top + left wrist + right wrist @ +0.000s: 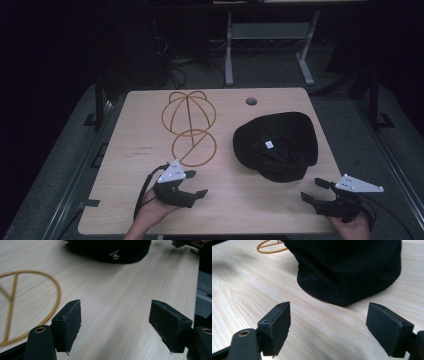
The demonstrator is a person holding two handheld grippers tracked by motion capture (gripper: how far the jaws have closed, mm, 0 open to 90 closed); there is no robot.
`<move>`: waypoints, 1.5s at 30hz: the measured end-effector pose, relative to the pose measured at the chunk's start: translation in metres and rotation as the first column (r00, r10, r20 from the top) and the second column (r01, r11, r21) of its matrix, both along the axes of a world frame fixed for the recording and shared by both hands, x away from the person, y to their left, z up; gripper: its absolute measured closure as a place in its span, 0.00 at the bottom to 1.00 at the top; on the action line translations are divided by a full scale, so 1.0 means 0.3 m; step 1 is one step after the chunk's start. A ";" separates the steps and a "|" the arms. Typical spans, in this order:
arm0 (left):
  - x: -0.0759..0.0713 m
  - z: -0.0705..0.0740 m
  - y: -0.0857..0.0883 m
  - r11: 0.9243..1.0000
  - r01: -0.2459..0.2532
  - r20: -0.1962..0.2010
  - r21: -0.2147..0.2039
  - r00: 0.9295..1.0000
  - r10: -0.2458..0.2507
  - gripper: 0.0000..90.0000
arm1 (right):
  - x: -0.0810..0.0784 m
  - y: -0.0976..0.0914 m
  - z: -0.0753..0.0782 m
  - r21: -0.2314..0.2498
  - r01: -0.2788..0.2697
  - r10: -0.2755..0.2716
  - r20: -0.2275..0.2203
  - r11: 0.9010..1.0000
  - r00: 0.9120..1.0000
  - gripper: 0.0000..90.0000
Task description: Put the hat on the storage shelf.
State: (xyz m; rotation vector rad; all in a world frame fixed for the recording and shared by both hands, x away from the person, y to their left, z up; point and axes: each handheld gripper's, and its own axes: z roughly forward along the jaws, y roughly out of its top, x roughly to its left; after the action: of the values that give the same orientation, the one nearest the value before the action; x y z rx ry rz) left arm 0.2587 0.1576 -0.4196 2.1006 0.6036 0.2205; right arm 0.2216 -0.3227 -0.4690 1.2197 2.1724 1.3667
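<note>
A black cap lies upside down on the right half of the wooden table, a small white label inside it. A gold wire hat stand lies flat at the table's middle left. My left gripper hovers near the front edge, below the wire stand, open with nothing between its jaws. My right gripper stands open at the front right, just below the cap. In the right gripper view the cap sits close ahead of the open jaws. The left gripper view shows the cap far off beyond its jaws.
A round cable hole sits near the table's far edge. Beyond the table stand a white desk frame and cables on the dark floor. Bare wood lies between the two grippers along the front edge.
</note>
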 end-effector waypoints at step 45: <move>0.175 0.097 -0.551 0.964 0.208 0.049 0.164 0.975 -0.219 0.44 | 0.004 -0.022 -0.013 0.009 -0.023 0.023 -0.005 1.000 1.000 0.20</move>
State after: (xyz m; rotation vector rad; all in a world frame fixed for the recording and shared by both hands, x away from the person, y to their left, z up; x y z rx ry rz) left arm 0.3112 -0.0079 -0.3904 2.2823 0.3243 0.2208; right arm 0.2228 -0.3294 -0.4730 1.2062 2.1933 1.3848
